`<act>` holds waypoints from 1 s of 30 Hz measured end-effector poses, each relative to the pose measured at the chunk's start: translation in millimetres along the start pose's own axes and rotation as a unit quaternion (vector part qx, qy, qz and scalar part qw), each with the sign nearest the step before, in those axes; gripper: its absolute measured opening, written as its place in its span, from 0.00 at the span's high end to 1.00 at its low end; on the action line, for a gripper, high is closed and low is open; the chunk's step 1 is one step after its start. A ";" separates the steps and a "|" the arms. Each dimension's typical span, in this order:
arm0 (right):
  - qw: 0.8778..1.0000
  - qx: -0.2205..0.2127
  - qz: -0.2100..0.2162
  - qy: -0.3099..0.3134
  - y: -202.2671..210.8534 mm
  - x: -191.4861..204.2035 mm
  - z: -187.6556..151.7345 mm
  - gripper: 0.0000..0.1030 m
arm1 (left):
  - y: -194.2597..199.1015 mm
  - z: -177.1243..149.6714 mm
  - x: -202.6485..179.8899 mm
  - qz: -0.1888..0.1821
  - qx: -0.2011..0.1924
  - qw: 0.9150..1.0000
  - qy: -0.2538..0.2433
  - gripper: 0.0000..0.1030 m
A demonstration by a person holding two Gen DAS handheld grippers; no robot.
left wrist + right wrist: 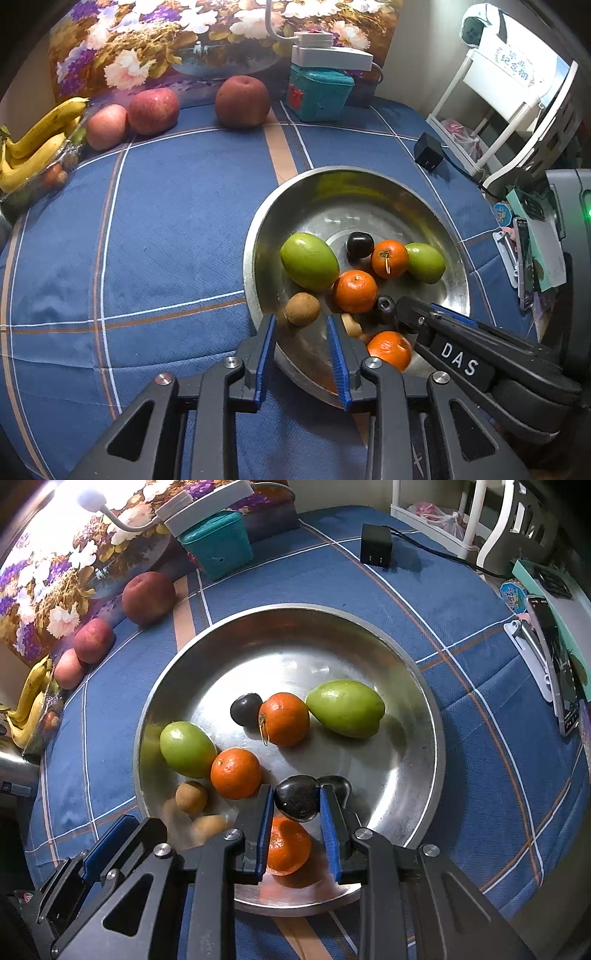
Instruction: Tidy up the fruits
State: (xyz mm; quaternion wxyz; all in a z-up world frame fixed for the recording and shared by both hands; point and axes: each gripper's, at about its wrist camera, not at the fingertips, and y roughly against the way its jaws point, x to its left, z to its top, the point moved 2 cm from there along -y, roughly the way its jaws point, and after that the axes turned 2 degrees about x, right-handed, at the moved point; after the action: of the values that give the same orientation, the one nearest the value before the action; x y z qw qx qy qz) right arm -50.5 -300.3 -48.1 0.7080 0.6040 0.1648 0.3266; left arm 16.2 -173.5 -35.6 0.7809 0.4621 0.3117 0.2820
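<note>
Right tongs [297, 805] grip a dark plum [297, 797] over the steel bowl [424, 716]. Left tongs [301, 325] stand slightly parted and empty, beside a kiwi [303, 308].

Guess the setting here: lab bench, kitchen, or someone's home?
Most likely a home, probably a dining or side table. It has a blue plaid tablecloth, a floral picture propped at the back, and a white storage rack beside it. A steel bowl holds small fruit.
</note>
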 end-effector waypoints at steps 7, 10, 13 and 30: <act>1.000 -0.012 0.002 -0.003 5.9 0.9 -1.5 0.62 | 3.9 -2.7 23.9 0.026 -0.006 0.999 0.037 0.34; 1.000 -0.013 0.000 0.006 7.0 3.4 -4.3 0.58 | 6.3 -4.3 38.3 0.058 -0.015 0.997 0.051 0.23; 1.000 -0.013 -0.002 0.015 7.2 6.7 -8.6 0.46 | 8.8 -8.4 53.4 0.093 -0.023 0.994 0.061 0.15; 0.995 -0.033 0.019 0.088 12.8 35.7 -37.2 0.16 | 33.6 -34.9 103.3 0.163 -0.041 0.979 0.114 0.00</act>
State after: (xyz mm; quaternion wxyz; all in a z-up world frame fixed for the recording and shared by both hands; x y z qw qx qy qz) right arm -51.0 -248.2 -38.1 0.7040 0.5520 0.2043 0.3973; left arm 51.8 -65.3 -42.0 0.7020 0.4391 0.3069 0.4692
